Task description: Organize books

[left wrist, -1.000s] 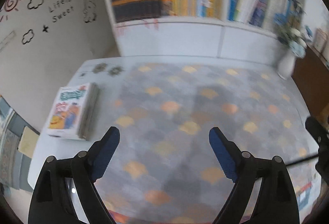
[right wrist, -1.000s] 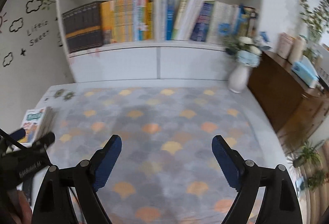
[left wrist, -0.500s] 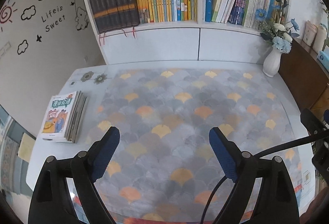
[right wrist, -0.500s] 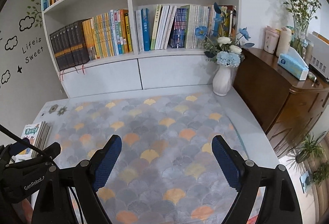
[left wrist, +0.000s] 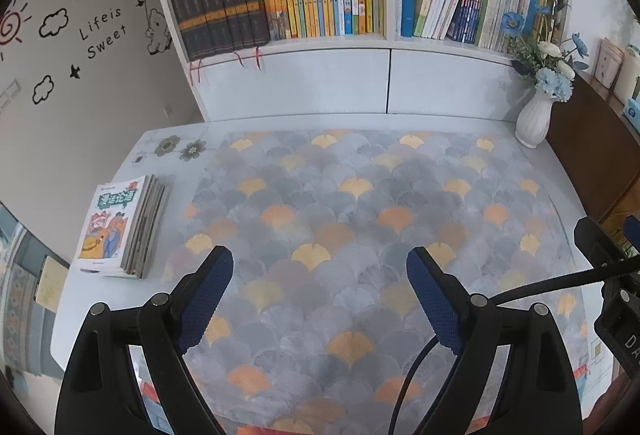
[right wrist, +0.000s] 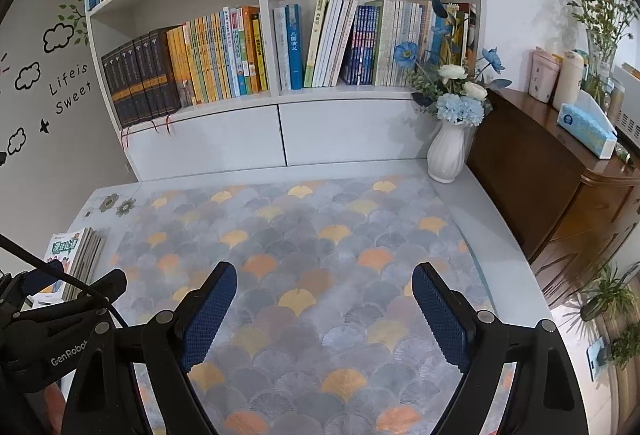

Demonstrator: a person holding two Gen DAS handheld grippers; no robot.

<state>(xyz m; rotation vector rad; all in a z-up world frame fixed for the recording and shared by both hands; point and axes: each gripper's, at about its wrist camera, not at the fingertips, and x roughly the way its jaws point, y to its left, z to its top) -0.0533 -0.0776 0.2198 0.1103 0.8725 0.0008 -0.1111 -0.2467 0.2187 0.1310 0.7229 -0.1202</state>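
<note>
While a stack of books (left wrist: 120,227) lies at the table's (left wrist: 100,307) left edge, both grippers (left wrist: 320,299) (right wrist: 324,311) hover with jaws wide, holding nothing

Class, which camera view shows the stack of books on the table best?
The left wrist view: the stack is whole, its cover in plain sight. In the right wrist view the stack is small at the edge, partly behind the left tool.
</note>
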